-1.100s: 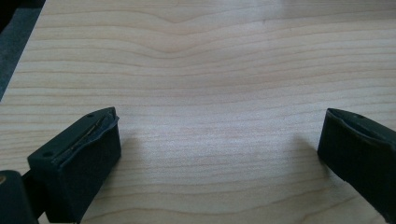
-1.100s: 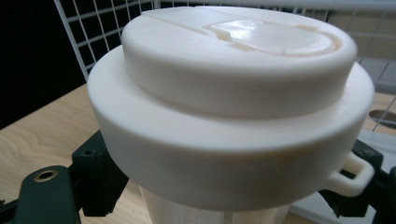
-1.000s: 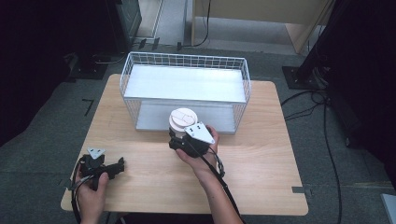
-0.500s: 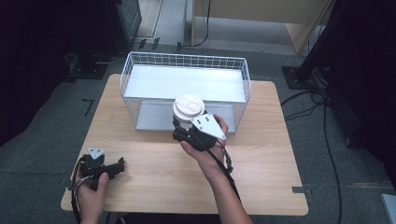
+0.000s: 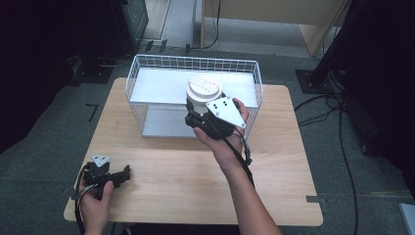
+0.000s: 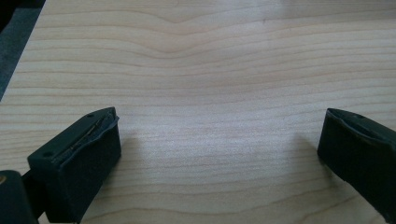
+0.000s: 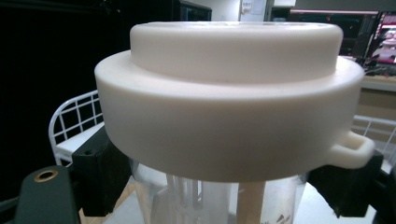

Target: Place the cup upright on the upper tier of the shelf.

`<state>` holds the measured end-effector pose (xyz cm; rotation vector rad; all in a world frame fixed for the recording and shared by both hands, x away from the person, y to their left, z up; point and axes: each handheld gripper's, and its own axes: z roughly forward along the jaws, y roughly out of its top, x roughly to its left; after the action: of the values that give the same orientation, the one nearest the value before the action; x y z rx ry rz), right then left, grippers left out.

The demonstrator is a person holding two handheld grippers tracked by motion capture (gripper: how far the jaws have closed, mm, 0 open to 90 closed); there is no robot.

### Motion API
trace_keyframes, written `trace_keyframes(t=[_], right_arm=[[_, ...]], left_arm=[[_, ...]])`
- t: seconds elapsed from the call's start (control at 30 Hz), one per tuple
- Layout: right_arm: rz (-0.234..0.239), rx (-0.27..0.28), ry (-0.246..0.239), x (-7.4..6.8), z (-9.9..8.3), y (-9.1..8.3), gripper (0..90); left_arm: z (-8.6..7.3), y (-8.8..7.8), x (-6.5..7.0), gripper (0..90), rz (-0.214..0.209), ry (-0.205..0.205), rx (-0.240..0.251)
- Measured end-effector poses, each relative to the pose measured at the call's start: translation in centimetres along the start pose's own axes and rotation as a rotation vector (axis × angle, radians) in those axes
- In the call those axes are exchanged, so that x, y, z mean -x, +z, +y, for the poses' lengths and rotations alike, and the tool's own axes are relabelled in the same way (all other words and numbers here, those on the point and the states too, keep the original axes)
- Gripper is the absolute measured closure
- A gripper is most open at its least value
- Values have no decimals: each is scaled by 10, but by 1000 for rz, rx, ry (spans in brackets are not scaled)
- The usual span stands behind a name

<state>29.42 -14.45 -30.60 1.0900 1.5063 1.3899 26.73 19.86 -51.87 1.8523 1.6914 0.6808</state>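
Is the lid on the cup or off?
On. The white lid sits over the top of the clear cup, which the right tongs grip on both sides just under it.

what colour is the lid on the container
Cream white lid, on a clear container; best seen in the right gripper view.
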Motion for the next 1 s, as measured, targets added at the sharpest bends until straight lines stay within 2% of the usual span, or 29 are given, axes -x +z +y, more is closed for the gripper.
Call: trace_keyframes(t=[0.13,0.3,0.37,0.47,0.57,0.67,0.77,0.9,1.0], right_arm=[[-26,15,-5,5,9,9,161],[-38,26,54,16,17,26,161],[-29,33,76,20,20,30,162],[-33,40,94,24,25,38,162],[-33,45,89,25,30,45,162],[-63,50,81,26,33,54,162],[-69,59,96,27,33,67,162],[-82,66,72,28,31,86,162],[-101,76,83,27,31,96,162]], left_arm=[[0,0,0,0,0,0,0],[0,0,0,0,0,0,1],[0,0,0,0,0,0,0],[0,0,0,0,0,0,0],[0,0,0,0,0,0,0],[0,0,0,0,-1,0,-1],[0,0,0,0,-1,0,-1],[0,0,0,0,-1,-1,0],[0,0,0,0,-1,-1,0]])
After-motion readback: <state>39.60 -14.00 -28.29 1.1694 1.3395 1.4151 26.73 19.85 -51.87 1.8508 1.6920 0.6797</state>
